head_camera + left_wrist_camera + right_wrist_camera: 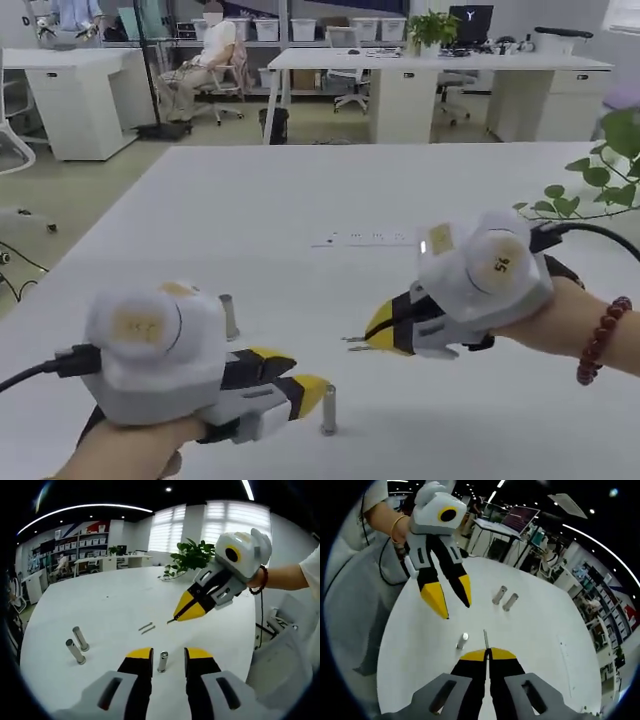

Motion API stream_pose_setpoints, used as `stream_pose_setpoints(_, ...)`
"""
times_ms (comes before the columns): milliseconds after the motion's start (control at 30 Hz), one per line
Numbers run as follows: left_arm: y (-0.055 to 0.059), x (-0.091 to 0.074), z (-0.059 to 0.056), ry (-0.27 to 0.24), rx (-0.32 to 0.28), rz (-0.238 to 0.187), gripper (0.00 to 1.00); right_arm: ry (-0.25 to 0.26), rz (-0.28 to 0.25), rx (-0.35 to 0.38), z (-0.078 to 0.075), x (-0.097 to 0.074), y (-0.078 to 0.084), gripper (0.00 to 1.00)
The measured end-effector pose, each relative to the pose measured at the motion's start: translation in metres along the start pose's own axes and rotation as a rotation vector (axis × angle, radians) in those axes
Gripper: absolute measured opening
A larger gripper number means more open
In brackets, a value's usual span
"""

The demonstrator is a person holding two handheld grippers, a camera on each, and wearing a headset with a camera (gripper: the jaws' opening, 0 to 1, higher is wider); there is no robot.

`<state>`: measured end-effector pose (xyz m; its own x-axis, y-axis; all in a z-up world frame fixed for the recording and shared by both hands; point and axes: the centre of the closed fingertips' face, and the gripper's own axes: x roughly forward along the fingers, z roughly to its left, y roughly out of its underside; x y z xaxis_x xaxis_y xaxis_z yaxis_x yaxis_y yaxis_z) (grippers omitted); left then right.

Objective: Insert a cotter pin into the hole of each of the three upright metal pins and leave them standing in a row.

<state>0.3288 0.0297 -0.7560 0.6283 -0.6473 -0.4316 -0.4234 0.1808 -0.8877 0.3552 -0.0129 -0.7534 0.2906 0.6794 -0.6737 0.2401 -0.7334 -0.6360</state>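
A short metal pin (328,410) stands upright on the white table (300,200), just ahead of my left gripper (295,372). In the left gripper view this pin (162,661) stands between the tips of the left gripper (169,655), which is open and apart from it. Two more metal pins (77,645) stand close together further left; one of these pins (228,316) shows behind the left gripper. My right gripper (487,654) is shut on a thin cotter pin (485,639), pointing toward the near pin (463,640). It hovers above the table (380,332).
Two loose cotter pins (146,628) lie on the table beyond the near pin. A green plant (600,170) leans in over the table's right side. Desks and a seated person (210,60) are far behind the table.
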Motion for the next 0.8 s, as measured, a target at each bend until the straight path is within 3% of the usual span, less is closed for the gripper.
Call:
stream_pose_setpoints(133, -0.005, 0.003, -0.007, 0.047, -0.072, -0.025, 0.22, 0.004, -0.019, -0.03, 0.009, -0.006, -0.009, 0.01)
stream_pose_setpoints(333, -0.009, 0.004, -0.016, 0.099, -0.132, -0.044, 0.16, 0.0, -0.048, -0.049, 0.02, -0.01, -0.017, 0.01)
stream_pose_setpoints(800, -0.015, 0.004, -0.029, 0.177, -0.224, -0.065, 0.03, -0.004, -0.068, -0.102, 0.034, -0.013, -0.024, 0.02)
